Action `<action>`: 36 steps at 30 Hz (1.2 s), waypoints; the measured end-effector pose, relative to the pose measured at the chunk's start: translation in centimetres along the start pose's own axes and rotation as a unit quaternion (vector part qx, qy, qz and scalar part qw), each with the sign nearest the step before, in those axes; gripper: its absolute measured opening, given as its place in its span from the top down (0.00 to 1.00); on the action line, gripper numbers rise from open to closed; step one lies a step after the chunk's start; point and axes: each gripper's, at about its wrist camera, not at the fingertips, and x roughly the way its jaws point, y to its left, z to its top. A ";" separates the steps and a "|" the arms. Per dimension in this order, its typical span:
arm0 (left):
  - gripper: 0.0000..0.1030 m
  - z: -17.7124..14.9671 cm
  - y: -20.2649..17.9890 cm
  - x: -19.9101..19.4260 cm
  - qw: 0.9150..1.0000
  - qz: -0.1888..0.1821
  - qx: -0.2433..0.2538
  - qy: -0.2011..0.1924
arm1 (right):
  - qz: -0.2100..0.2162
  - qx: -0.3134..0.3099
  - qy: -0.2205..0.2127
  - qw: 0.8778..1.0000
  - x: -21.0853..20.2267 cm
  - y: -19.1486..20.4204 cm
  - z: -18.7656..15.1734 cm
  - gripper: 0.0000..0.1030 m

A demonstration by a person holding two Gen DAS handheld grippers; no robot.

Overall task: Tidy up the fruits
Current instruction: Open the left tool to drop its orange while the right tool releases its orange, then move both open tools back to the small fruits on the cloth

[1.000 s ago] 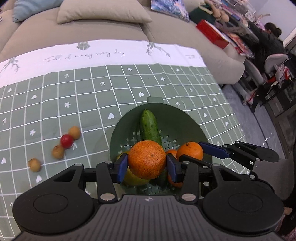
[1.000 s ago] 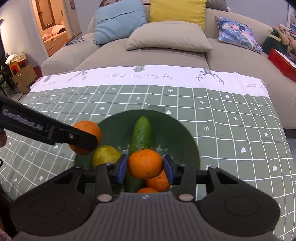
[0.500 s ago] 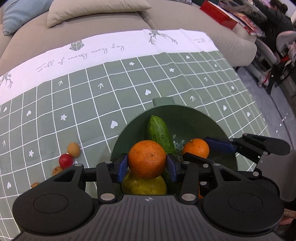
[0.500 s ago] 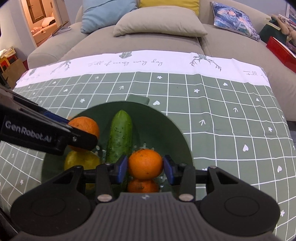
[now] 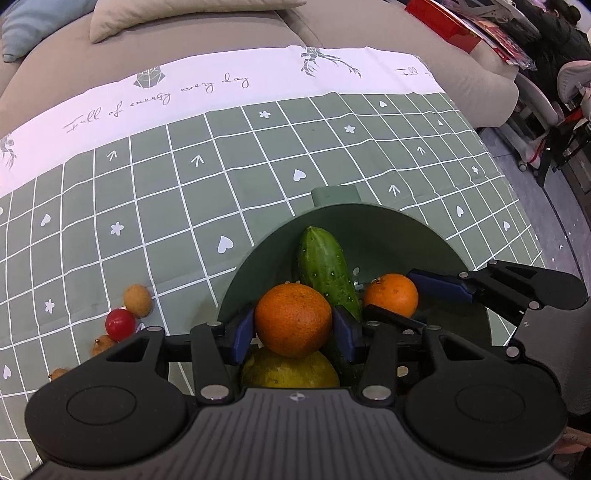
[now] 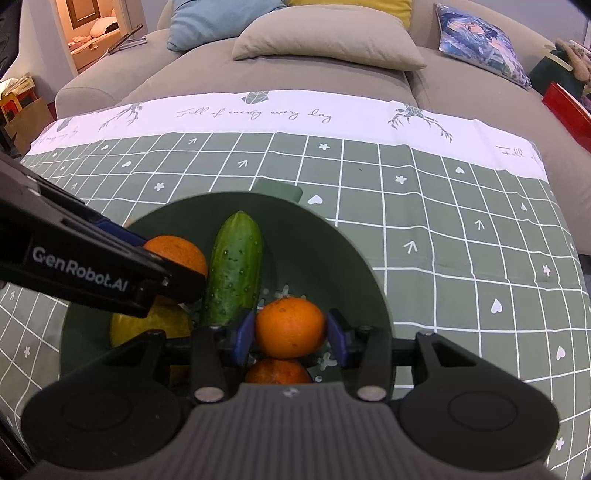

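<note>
A green checked tablecloth (image 6: 443, 229) with a white lettered border covers the tabletop; behind stands a beige fabric sofa (image 6: 461, 85) (beige cushion (image 6: 325, 40), blue cushion (image 6: 218, 22)).

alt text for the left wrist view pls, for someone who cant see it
The left gripper, its jaws just eased wider, has a large orange between its blue pads over a green bowl holding a cucumber and a yellow fruit. The right gripper holds a smaller orange in the bowl; small round fruits lie on the checked tablecloth.
</note>
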 end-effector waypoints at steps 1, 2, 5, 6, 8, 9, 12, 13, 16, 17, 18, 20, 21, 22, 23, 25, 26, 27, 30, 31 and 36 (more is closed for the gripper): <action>0.45 0.0 0.0 0.0 1.000 0.003 0.000 0.000 | -0.001 0.000 0.000 1.000 0.0 0.1 0.0 0.61; 0.44 -0.1 0.0 0.0 1.000 0.005 0.000 0.001 | -0.002 -0.003 -0.001 1.000 -0.1 0.1 0.1 0.61; 0.41 -0.3 0.1 0.0 1.000 0.003 -0.003 0.001 | -0.003 -0.015 -0.005 1.000 -0.4 0.5 0.3 0.61; 0.39 -0.4 0.1 -0.2 1.000 0.002 -0.004 -0.002 | -0.004 -0.020 -0.005 1.000 -0.5 0.7 0.4 0.61; 0.36 -0.6 0.2 -0.6 1.000 0.000 -0.007 -0.004 | -0.008 -0.028 -0.007 1.000 -0.8 1.0 0.6 0.61; 0.35 -0.6 0.2 -0.8 1.000 0.000 -0.009 -0.006 | -0.008 -0.029 -0.009 1.000 -1.0 1.1 0.6 0.61; 0.35 -0.9 0.4 -2.1 1.000 -0.011 -0.010 -0.018 | -0.006 -0.025 -0.016 1.000 -1.8 1.2 0.9 0.58; 0.35 -1.0 0.4 -2.5 1.000 -0.014 -0.009 -0.022 | -0.006 -0.024 -0.018 1.000 -2.1 1.3 1.0 0.57; 0.35 -1.5 0.8 -4.3 0.999 -0.018 -0.007 -0.043 | -0.013 -0.024 -0.030 0.999 -3.1 1.8 1.3 0.53; 0.35 -1.7 1.0 -5.0 0.999 -0.017 -0.005 -0.051 | -0.013 -0.023 -0.033 0.999 -3.5 2.0 1.4 0.53; 0.35 -1.9 1.1 -5.7 0.998 -0.015 -0.003 -0.061 | -0.013 -0.020 -0.037 0.999 -3.9 2.3 1.4 0.53; 0.35 -2.4 1.4 -7.0 0.997 -0.011 0.001 -0.079 | -0.011 -0.012 -0.042 0.999 -4.6 3.0 1.5 0.52; 0.35 -2.8 1.7 -7.8 0.996 -0.007 0.004 -0.089 | -0.010 -0.007 -0.045 0.999 -4.9 3.3 1.4 0.49; 0.35 -3.1 1.9 -8.5 0.995 -0.004 0.006 -0.098 | -0.009 -0.003 -0.049 0.999 -5.3 3.7 1.4 0.47; 0.35 -3.4 2.2 -9.1 0.994 -0.001 0.007 -0.107 | -0.008 0.003 -0.054 0.999 -5.6 4.2 1.3 0.47; 0.35 -4.2 3.0 -10.2 0.993 0.007 0.007 -0.121 | -0.005 0.009 -0.060 0.998 -6.2 5.3 1.2 0.47; 0.35 -4.6 3.4 -10.7 0.992 0.010 0.007 -0.128 | -0.003 0.012 -0.064 0.998 -6.4 5.9 1.1 0.47; 0.35 -5.1 3.8 -11.2 0.991 0.015 0.007 -0.134 | 0.000 0.014 -0.068 0.998 -6.7 6.5 1.0 0.46; 0.35 -6.5 5.0 -12.2 0.989 0.030 0.006 -0.145 | 0.009 0.015 -0.077 0.997 -7.2 8.5 0.6 0.47; 0.35 -7.1 5.5 -12.5 0.988 0.035 0.005 -0.149 | 0.011 0.014 -0.080 0.997 -7.4 9.1 0.4 0.47; 0.35 -9.8 7.8 -13.2 0.987 0.042 -0.005 -0.156 | 0.021 -0.016 -0.099 0.995 -7.9 12.7 -0.6 0.47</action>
